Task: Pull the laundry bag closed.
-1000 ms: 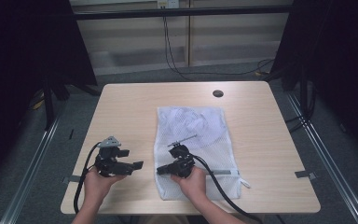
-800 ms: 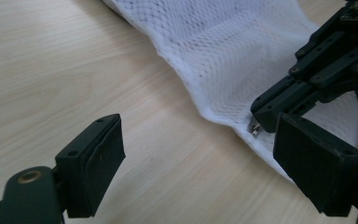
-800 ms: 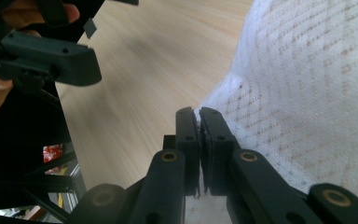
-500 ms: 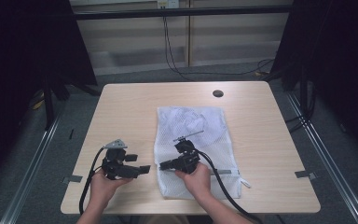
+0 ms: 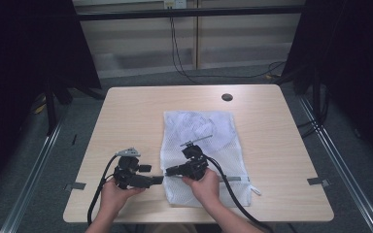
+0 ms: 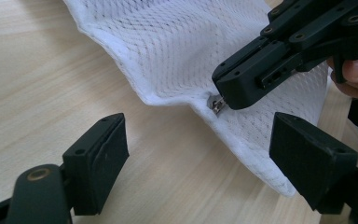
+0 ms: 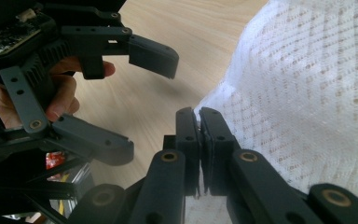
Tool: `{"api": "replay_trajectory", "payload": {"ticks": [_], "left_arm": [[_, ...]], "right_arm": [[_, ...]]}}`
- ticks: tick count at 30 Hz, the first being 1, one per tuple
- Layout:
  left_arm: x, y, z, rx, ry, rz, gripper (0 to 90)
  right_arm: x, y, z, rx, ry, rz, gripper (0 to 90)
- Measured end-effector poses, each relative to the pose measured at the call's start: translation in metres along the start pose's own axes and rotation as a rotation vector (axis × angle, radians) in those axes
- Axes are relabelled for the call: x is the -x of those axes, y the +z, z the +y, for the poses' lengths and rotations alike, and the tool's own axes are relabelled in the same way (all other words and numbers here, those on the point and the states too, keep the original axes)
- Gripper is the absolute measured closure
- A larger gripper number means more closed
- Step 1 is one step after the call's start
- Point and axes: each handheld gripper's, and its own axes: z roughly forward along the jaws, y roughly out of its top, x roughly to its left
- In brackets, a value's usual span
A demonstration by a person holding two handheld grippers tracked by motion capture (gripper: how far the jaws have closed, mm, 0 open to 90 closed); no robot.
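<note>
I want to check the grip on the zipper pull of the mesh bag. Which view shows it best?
The left gripper view: the metal zipper pull sticks out from the right tongs at the mesh bag edge. The right gripper view hides it between shut jaws; in the high view it is too small to see.

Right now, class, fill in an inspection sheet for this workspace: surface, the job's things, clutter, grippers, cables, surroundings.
Surface: pale wooden table with a dark round grommet.
Job's things: white mesh laundry bag lying flat; its small metal zipper pull sits at the near left edge.
Clutter: nothing seen.
Grippers: right hand-held gripper shut on the zipper pull; left hand-held gripper open, just short of the bag's edge.
Cables: black cable trails from each gripper.
Surroundings: dark curtains, grey floor.
</note>
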Motion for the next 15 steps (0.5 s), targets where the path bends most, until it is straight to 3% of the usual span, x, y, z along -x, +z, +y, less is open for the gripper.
{"api": "replay_trajectory", "payload": {"ticks": [15], "left_arm": [[0.002,0.014,-0.002,-0.028,-0.032,-0.049,27.1]], "right_arm": [[-0.004,-0.003,0.002,0.023,-0.018,0.006,87.2]]}}
